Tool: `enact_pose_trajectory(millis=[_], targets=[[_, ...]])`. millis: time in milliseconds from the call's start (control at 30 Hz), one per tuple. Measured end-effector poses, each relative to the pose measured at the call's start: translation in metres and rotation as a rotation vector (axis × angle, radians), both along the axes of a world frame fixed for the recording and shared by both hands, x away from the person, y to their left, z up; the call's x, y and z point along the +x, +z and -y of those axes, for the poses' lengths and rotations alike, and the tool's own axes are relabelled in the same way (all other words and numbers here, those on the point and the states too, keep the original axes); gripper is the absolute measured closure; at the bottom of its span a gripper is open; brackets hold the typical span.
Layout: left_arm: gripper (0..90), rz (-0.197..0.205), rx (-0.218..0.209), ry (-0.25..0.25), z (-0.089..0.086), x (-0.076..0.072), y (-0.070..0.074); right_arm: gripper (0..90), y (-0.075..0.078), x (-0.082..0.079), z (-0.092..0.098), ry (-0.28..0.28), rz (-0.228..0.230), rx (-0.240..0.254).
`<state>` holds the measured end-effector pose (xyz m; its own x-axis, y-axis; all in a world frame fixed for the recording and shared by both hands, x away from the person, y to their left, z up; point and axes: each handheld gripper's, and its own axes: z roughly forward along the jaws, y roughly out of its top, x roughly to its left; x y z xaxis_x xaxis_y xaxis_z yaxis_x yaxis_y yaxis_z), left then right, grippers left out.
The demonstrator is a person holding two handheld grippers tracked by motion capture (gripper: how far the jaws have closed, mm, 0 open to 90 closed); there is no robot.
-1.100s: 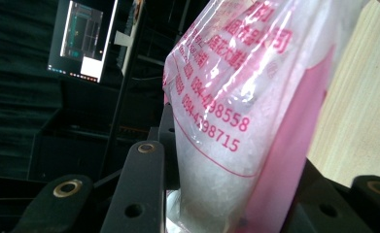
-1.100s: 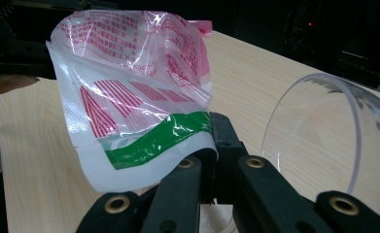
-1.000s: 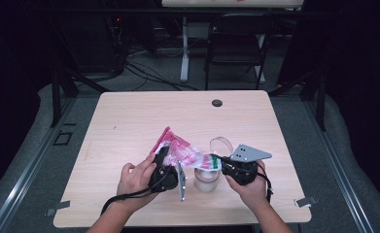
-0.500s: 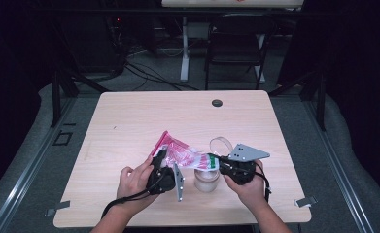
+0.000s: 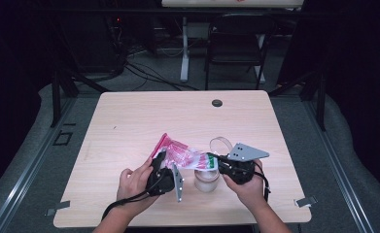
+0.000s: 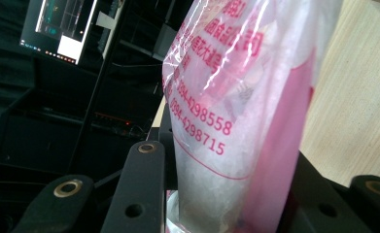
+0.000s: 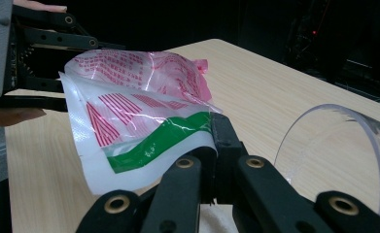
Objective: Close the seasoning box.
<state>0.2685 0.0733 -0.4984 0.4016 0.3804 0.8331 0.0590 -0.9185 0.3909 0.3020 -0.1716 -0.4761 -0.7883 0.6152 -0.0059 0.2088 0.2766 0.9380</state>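
Fingers of both the left gripper (image 5: 164,167) and right gripper (image 5: 222,162) pinch the pink bag (image 5: 185,156) stretched across mid-frame, above the cup (image 5: 206,180).

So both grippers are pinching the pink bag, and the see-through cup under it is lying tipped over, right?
Not quite. Both the left gripper and the right gripper do pinch the pink bag, but the high view shows the see-through cup standing upright under it, not tipped over.
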Motion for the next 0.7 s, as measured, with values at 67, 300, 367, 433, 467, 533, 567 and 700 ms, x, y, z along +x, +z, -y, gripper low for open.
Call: enact_pose_trajectory(millis=[67,300,367,433,467,533,567,700], targets=[[71.9,-0.003,-0.005,0.000,0.0001,-0.0002,-0.0001,90.0,0.0006,-0.0002,0.0001,0.002,0.000,0.001],[72.0,-0.017,-0.019,0.001,-0.0010,-0.0012,-0.0010,90.0,0.0034,-0.0015,-0.0006,0.007,0.007,0.007],[72.0,-0.016,-0.027,0.003,-0.0021,-0.0019,-0.0016,90.0,0.0036,-0.0020,-0.0014,0.010,0.008,0.007],[72.0,-0.023,-0.034,0.006,-0.0034,-0.0024,-0.0023,90.0,0.0038,-0.0026,-0.0025,0.014,0.010,0.005],[72.0,-0.022,-0.035,0.006,-0.0040,-0.0023,-0.0026,90.0,0.0042,-0.0030,-0.0030,0.014,0.009,0.003],[72.0,-0.029,-0.038,0.011,-0.0047,-0.0025,-0.0031,90.0,0.0050,-0.0037,-0.0043,0.017,0.013,0.003],[72.0,-0.031,-0.039,0.012,-0.0049,-0.0024,-0.0032,90.0,0.0054,-0.0039,-0.0048,0.018,0.014,0.006],[72.0,-0.035,-0.043,0.013,-0.0047,-0.0021,-0.0035,90.0,0.0073,-0.0047,-0.0053,0.023,0.018,0.010]])
